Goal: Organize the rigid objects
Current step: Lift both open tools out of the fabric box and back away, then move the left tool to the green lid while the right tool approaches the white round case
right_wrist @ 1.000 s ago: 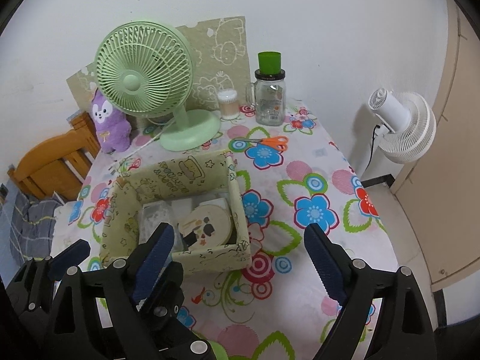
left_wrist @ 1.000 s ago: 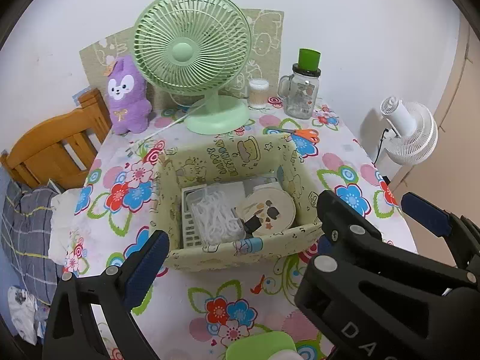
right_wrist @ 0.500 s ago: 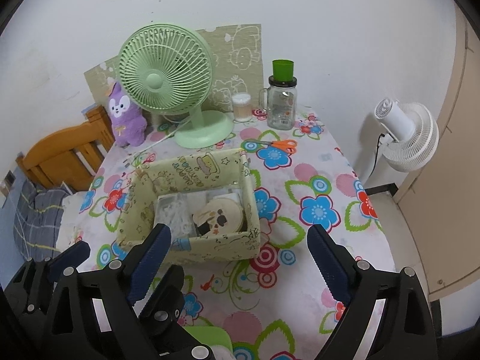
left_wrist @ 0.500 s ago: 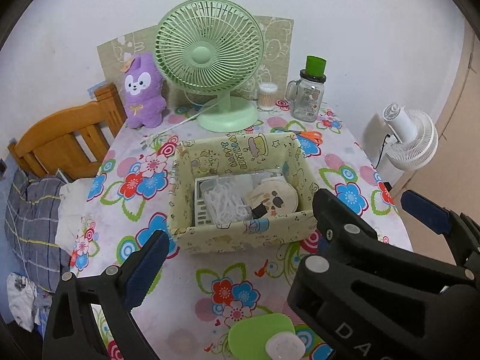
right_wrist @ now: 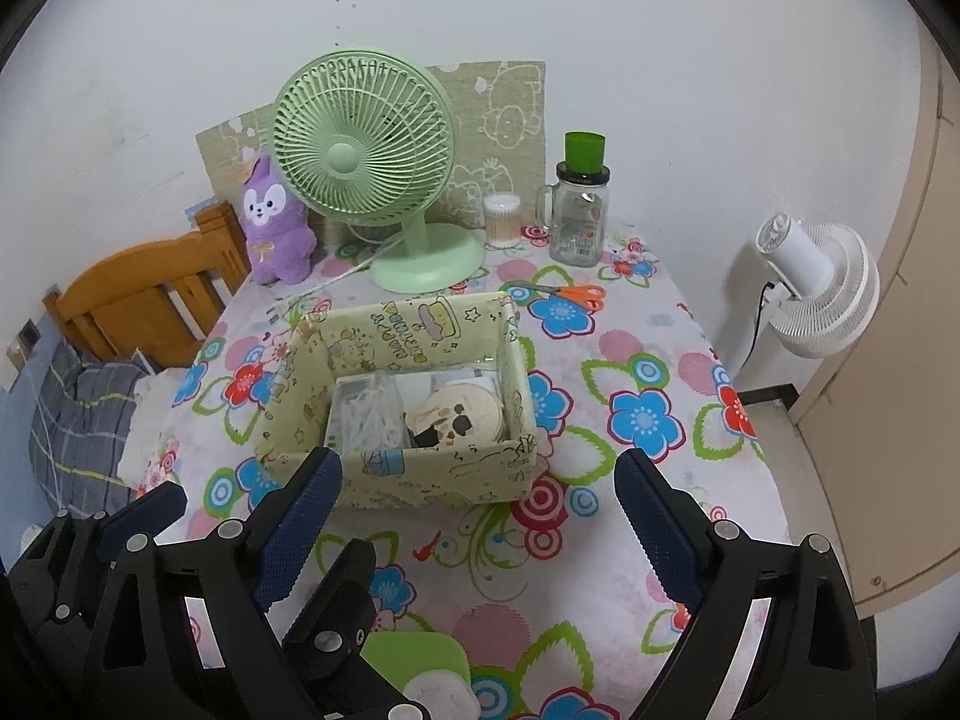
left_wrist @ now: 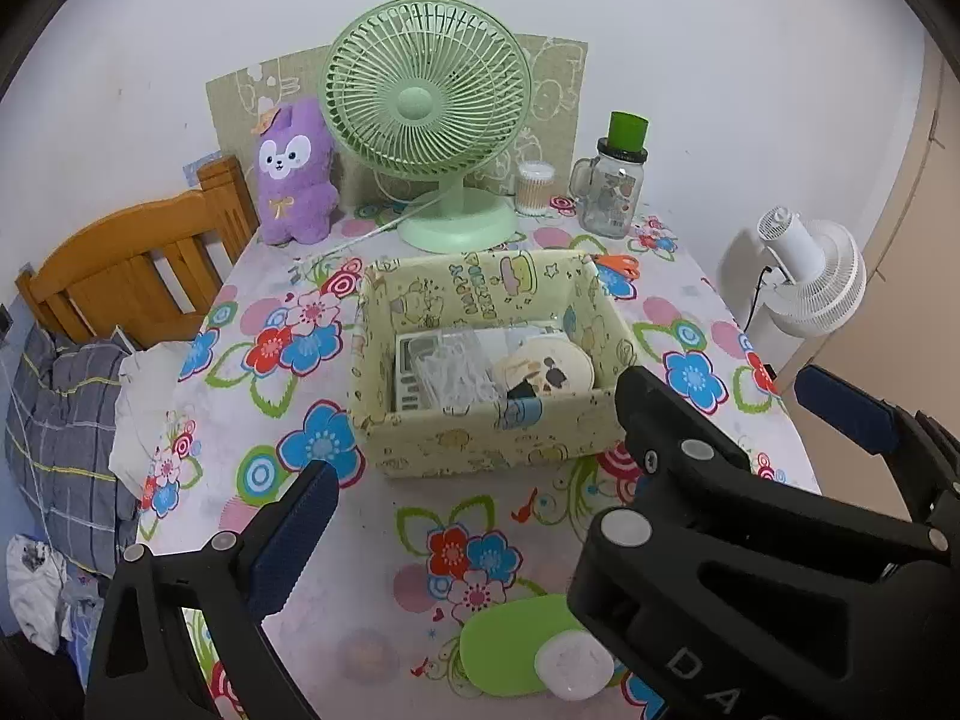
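Fingers: both pairs spread, empty | box [right_wrist: 420, 480] ahead | fan [right_wrist: 360, 162] behind

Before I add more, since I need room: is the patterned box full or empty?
Partly full: the patterned box holds a round tin and white plastic pieces.

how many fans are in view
2. A green fan stands on the table at the back, beside the purple plush toy. A white fan stands off the table's right side, near the wall. None seem hidden.
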The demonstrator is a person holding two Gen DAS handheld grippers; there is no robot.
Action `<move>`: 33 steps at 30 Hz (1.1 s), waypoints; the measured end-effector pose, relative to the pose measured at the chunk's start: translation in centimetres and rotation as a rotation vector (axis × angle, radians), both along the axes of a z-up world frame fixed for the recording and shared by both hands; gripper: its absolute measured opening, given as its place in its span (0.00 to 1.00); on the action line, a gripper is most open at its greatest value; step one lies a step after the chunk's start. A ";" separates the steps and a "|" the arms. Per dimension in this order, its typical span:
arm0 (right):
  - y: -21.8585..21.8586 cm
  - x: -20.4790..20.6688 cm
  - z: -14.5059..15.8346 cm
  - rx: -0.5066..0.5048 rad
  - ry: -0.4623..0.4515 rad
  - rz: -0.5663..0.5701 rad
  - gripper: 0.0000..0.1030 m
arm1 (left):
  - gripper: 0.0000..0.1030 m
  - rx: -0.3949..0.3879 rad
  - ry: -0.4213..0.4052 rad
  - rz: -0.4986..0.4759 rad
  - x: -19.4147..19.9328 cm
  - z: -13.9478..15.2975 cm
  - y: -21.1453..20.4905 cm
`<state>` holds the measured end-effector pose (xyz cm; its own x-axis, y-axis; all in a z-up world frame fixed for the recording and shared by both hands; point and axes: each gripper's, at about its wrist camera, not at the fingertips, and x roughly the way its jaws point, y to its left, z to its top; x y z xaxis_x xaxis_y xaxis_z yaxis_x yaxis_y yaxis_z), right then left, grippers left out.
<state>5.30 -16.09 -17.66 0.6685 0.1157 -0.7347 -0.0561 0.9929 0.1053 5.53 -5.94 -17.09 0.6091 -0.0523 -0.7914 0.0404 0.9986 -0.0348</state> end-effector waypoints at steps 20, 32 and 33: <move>1.5 -2.7 -3.6 -0.057 0.034 0.022 0.91 | 0.98 -0.016 0.051 -0.070 -2.4 -4.1 1.0; 2.0 -3.7 -7.0 -0.049 0.075 0.039 0.91 | 0.98 -0.004 0.096 -0.115 -3.4 -7.2 1.2; 1.9 -3.8 -7.4 -0.045 0.080 0.033 0.91 | 0.98 -0.004 0.096 -0.118 -3.5 -7.4 1.2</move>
<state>1.49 -14.15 -25.02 0.6035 0.1023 -0.7908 -0.0817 0.9944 0.0664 2.06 -4.73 -24.47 0.5203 -0.1228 -0.8451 0.1541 0.9869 -0.0486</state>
